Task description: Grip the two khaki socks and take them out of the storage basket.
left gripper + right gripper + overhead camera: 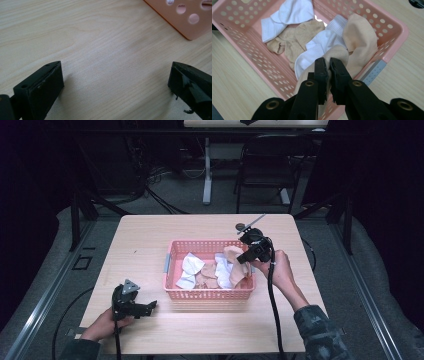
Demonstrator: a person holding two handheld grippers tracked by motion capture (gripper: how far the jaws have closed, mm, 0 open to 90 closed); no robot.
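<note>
**Ana:** Over the right end of the pink basket [210, 294], the right gripper [244, 256] is hanging with its fingers [321, 72] pressed together on a beige sock [359, 37]. From the high view I am seeing the sock drooping from it, its lower part lying inside the basket.

**Ben:** The right gripper view is giving me the pinch itself: a fold of that beige cloth is sitting between the two black fingers, with hardly any gap. Just beside it a white sock [317, 50] is lying in the basket, touching the beige one.

**Ana:** That close view is also showing a second white sock [287, 15] toward the far corner and a tan sock [297, 37] spreading between the two white ones. From above they are blurring into one heap.

**Ben:** And the left gripper [150, 306]?

**Ana:** From above it is resting low on the tabletop [150, 235], near the basket's front left corner, held by the person's left hand [102, 325].

**Ben:** The left gripper view is showing its fingers [42, 87] standing wide apart with bare wood between them, gripping nothing. One corner of the basket is peeking in at the upper right there.
</note>
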